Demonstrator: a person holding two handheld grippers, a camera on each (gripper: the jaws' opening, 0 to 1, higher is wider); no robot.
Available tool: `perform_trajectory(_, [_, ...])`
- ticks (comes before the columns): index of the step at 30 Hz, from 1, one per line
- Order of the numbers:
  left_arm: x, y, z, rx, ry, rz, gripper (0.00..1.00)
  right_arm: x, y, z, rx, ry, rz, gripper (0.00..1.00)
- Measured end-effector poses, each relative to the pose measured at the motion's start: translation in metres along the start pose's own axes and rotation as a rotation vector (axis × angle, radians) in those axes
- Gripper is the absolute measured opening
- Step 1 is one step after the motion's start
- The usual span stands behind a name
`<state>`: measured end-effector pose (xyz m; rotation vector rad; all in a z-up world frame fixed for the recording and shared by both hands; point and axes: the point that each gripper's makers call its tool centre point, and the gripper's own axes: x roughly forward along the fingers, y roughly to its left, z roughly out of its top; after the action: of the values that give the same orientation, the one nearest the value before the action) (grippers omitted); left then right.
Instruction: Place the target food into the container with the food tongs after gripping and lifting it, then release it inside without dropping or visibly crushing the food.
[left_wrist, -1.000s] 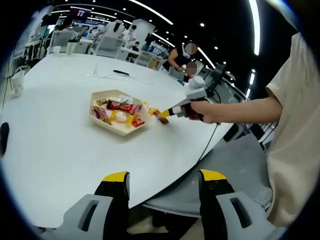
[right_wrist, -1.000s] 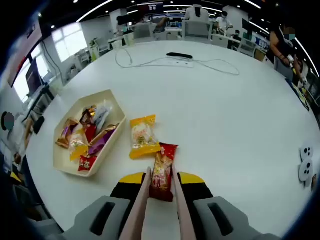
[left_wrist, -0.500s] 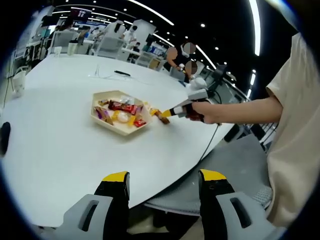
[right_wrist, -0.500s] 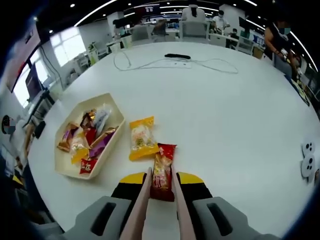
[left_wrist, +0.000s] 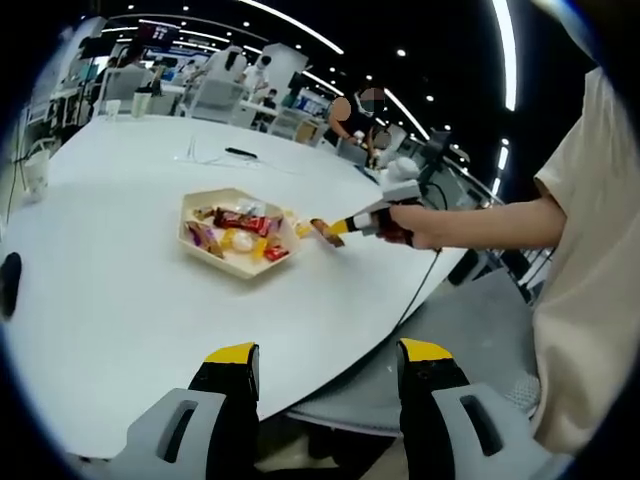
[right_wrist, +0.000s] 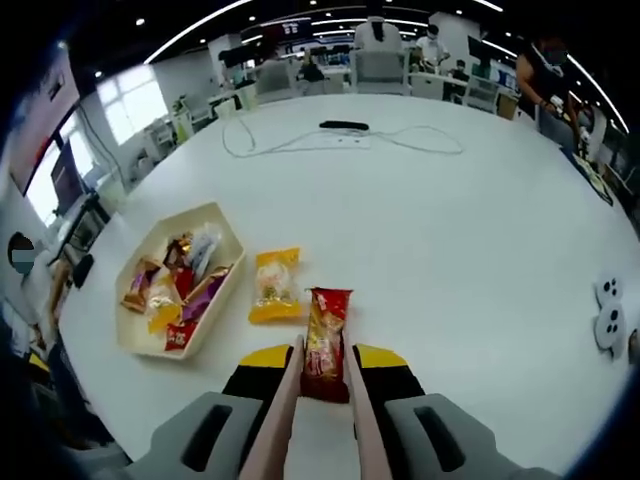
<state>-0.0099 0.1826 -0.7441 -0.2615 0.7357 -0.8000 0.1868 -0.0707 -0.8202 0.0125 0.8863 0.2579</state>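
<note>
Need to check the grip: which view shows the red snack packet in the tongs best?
The right gripper view: the red snack packet sits close up between the tongs, printed face visible. The left gripper view shows it small and far off at the right gripper.

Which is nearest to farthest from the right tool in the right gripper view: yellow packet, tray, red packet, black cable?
1. Red packet: held between the tongs in the right tool.
2. Yellow packet: on the table just left of it.
3. Tray: farther left.
4. Black cable: far across the table.
</note>
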Motion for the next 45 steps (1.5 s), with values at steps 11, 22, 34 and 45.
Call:
perform_trajectory(11, [-0.005,-0.005,0.007,0.02,-0.027,0.005,0.55,-0.019,-0.003,0.013,0.006,-0.046,-0.008,0.22])
perform_trajectory(22, [-0.012,-0.011,0.013,0.043,-0.057,0.01,0.55,-0.043,0.001,0.04,-0.008,-0.131,-0.014,0.22])
perform_trajectory(34, [-0.024,-0.018,0.015,0.058,-0.1,0.029,0.55,-0.064,0.009,0.061,-0.022,-0.192,0.007,0.22])
perform_trajectory(45, [-0.034,-0.021,0.014,0.069,-0.118,0.046,0.55,-0.084,0.021,0.088,-0.048,-0.261,0.034,0.22])
